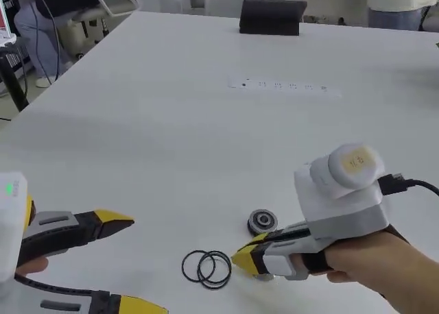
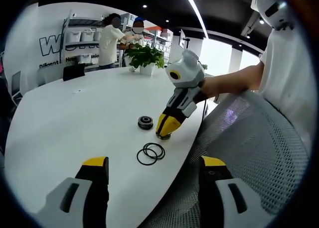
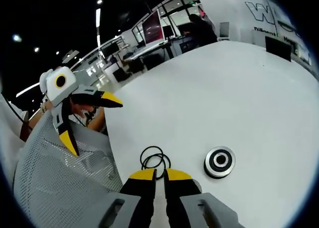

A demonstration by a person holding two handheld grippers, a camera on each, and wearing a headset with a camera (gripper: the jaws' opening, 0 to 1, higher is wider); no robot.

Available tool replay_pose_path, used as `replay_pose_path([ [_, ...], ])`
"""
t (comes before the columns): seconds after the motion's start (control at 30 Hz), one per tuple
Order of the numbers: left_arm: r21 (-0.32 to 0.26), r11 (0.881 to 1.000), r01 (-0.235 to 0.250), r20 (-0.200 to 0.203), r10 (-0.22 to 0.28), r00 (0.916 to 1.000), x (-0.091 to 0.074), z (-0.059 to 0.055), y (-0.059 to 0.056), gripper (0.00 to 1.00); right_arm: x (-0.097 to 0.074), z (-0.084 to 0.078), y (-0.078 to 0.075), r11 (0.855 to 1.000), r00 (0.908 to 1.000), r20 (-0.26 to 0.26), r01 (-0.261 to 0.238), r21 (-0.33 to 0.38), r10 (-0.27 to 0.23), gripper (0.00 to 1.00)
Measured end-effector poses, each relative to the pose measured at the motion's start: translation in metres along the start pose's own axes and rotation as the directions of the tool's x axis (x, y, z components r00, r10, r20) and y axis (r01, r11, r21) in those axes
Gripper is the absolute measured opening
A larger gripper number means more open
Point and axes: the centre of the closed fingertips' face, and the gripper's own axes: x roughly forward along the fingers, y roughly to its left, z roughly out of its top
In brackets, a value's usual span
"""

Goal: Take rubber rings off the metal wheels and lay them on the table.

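Two rubber rings (image 1: 206,267) are laid overlapping on the table (image 1: 206,136), near the metal wheel (image 1: 262,221). The right gripper (image 1: 238,258) is pressed together just beside that wheel. The left gripper (image 1: 145,264) is spread, well apart from it. The wheel should probably be steadied while any remaining ring is peeled at its rim.

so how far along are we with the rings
Two rubber rings already lie on the table. The right tool, shut, has its tip at something metallic beside them. One metal wheel stands apart and may still need stripping; left tool open, idle.
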Motion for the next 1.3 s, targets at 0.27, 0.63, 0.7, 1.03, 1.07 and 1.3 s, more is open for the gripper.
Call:
replay_pose_path([
  [0.27, 0.001, 1.000, -0.003, 0.003, 0.003, 1.0000, 0.000, 0.001, 0.001, 0.71, -0.010, 0.017, -0.006, 1.000, 0.9970, 0.077, 0.009, -0.017, -0.008, 0.07],
  [0.63, 0.015, 1.000, -0.004, 0.003, 0.004, 1.0000, -0.001, 0.002, 0.002, 0.71, -0.027, 0.037, -0.021, 0.999, 0.9821, 0.182, 0.050, -0.010, -0.047, 0.13],
  [0.7, 0.017, 1.000, -0.004, 0.003, 0.004, 1.0000, -0.001, 0.002, 0.002, 0.71, -0.031, 0.042, -0.026, 0.998, 0.9756, 0.209, 0.067, 0.003, -0.066, 0.13],
  [1.03, 0.049, 0.999, 0.000, -0.008, 0.001, 1.0000, -0.003, 0.005, 0.004, 0.72, -0.047, 0.048, -0.051, 0.990, 0.9540, 0.270, 0.113, 0.083, -0.132, 0.13],
  [1.07, 0.053, 0.999, 0.002, -0.007, -0.002, 1.0000, -0.004, 0.006, 0.004, 0.72, -0.048, 0.048, -0.052, 0.990, 0.9533, 0.270, 0.116, 0.085, -0.135, 0.13],
  [1.3, 0.103, 0.995, 0.010, 0.008, -0.011, 0.9999, -0.006, 0.028, 0.004, 0.72, -0.048, 0.038, -0.067, 0.984, 0.9558, 0.240, 0.150, 0.100, -0.170, 0.13],
])
